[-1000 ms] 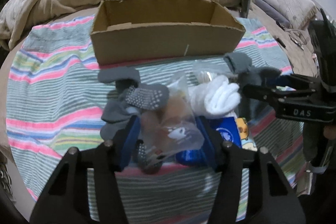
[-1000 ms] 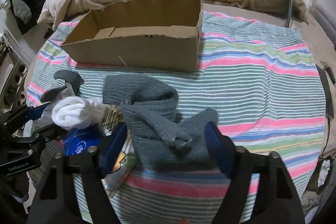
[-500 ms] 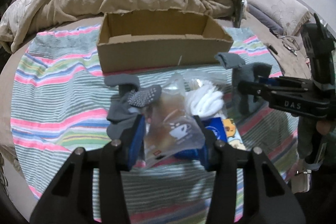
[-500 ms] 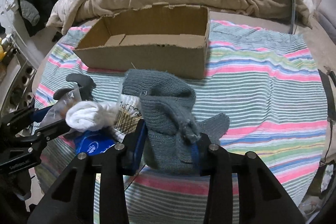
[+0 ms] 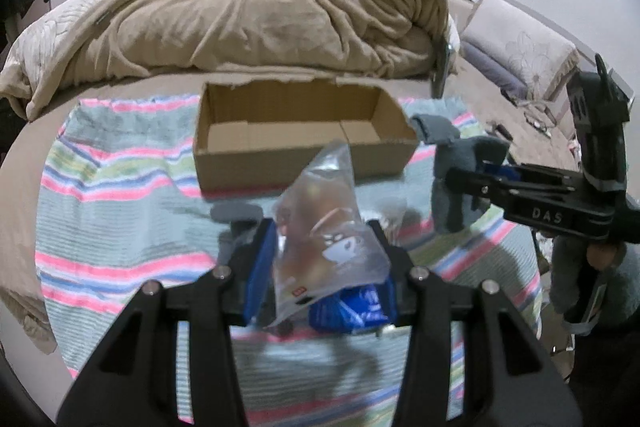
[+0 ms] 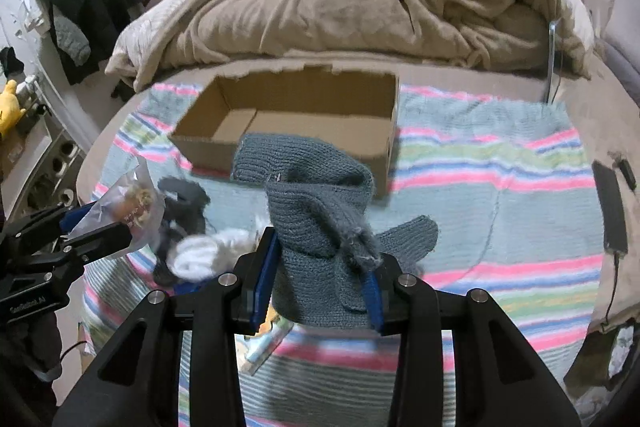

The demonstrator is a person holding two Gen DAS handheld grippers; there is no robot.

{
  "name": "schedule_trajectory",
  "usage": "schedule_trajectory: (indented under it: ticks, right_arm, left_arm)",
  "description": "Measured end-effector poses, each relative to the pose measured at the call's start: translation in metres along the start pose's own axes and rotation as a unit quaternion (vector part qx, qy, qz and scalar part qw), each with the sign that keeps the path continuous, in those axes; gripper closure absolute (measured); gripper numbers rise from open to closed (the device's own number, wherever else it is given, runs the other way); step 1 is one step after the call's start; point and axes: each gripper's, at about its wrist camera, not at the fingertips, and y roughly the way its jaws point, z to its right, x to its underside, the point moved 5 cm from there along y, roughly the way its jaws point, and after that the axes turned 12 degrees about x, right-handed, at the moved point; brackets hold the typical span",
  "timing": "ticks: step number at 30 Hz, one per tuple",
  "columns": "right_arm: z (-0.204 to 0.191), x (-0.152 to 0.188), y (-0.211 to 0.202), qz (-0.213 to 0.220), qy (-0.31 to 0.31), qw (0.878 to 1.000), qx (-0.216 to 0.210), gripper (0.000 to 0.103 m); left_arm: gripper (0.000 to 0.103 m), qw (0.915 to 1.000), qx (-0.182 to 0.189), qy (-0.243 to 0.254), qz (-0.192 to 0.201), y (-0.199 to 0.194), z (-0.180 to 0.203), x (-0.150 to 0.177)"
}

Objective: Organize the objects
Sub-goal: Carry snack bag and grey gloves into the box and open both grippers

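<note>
The left gripper (image 5: 326, 259) is pinching a clear crinkly plastic packet with brownish contents (image 5: 330, 239) between its blue pads, jaws closed down to the packet's width, and is holding it lifted just in front of the open brown cardboard box (image 5: 298, 143). The right gripper (image 6: 318, 267) is clamping a grey-blue knitted woollen glove (image 6: 316, 211) in the same way, its cuff flopping forward toward the box's near wall. The box is sitting on the striped pastel blanket (image 6: 500, 187), and its inside looks bare. A rolled white sock (image 6: 208, 255), a dark grey sock (image 6: 184, 195) and a blue packet (image 5: 352, 307) are lying on the blanket in front of the box, below the grippers.

To do this well, each gripper is probably best carried fully over the box's near wall before letting go, since the limp glove could drape over the rim. Lowering inside the box and releasing the two loads at opposite ends should keep the grippers from colliding.
</note>
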Motion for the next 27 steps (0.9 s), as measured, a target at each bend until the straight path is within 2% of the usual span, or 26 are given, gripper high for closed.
schedule_trajectory:
  ticks: [13,21,27]
  right_arm:
    - [0.006,-0.058,0.0,0.048,-0.01,0.999,-0.008,0.063]
    - [0.009,-0.081,0.021,0.052,-0.011,0.999,-0.013,0.063]
    - [0.01,-0.092,0.043,0.045,-0.015,0.999,-0.015,0.063]
  left_arm:
    - [0.056,0.9994,-0.004,-0.007,0.032,0.017,-0.016,-0.05]
    - [0.056,0.9992,0.001,0.01,0.038,0.045,-0.017,-0.077]
    - [0.056,0.9993,0.005,0.001,0.037,0.068,-0.025,-0.091]
